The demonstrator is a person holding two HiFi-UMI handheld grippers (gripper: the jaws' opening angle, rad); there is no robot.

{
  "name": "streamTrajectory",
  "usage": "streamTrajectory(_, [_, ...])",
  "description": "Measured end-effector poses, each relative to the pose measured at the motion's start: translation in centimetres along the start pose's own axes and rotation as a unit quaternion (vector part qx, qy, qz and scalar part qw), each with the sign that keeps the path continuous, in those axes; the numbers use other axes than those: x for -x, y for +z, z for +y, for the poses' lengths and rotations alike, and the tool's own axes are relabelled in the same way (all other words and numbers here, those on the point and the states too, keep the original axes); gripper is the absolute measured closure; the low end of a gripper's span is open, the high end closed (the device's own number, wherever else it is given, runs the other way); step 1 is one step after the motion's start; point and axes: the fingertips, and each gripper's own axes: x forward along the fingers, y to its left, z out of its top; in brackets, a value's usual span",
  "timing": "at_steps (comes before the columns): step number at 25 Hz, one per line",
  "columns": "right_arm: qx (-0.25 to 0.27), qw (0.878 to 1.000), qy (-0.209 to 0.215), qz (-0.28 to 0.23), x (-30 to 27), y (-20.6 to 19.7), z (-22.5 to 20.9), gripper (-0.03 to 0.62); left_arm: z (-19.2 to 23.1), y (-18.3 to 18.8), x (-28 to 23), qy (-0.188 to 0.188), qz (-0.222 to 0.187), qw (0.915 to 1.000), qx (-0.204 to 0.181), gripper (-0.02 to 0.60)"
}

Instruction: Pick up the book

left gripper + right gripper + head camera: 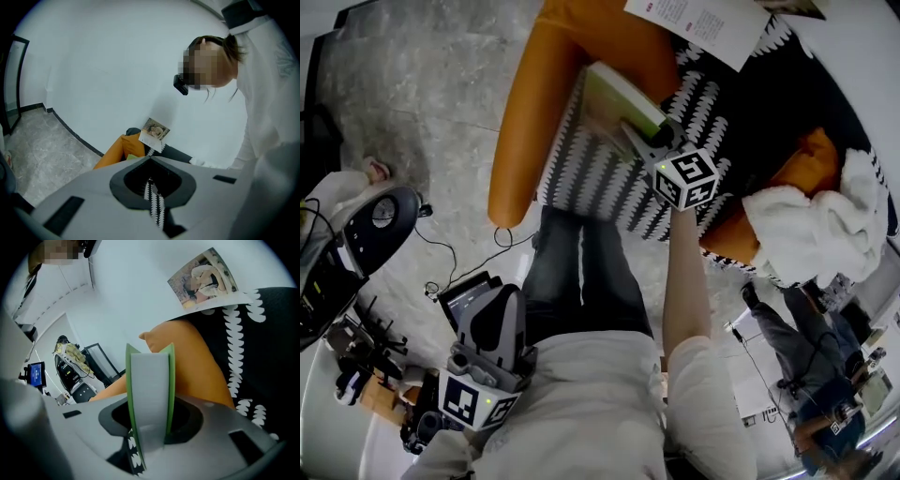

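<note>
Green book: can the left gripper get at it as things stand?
Probably not: the left gripper is back by the person's waist, far from the green book, which the right gripper clamps.

Looks like a test room / lab, made up like a living rm. Home stuff: big orange sofa (530, 122) w/ a black & white zigzag blanket (600, 173), a fluffy white towel (816, 220), and a paper w/ a photo (202, 276) on the sofa. Lab stuff: bare white wall (112, 61), grey stone floor (412, 94) w/ black wires (455, 255) lying loose, dark machines (380, 220) & other gear at the side, a small blue screen (35, 372). Another person (797, 333) stands close by, w/ more wires on the floor there.
</note>
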Motion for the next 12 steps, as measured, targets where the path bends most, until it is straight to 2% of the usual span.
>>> streamTrajectory(6, [-0.018, 0.999, -0.033, -0.017, 2.1, 2.3, 1.8, 0.448, -0.6, 3.8, 0.3, -0.019, -0.039, 0.9986, -0.03, 0.572])
streamTrajectory(12, [-0.094, 0.991, -0.069, -0.074, 5.3, 4.5, 3.5, 0.45, -1.6, 7.4, 1.0, -0.033, -0.069, 0.9956, -0.054, 0.574])
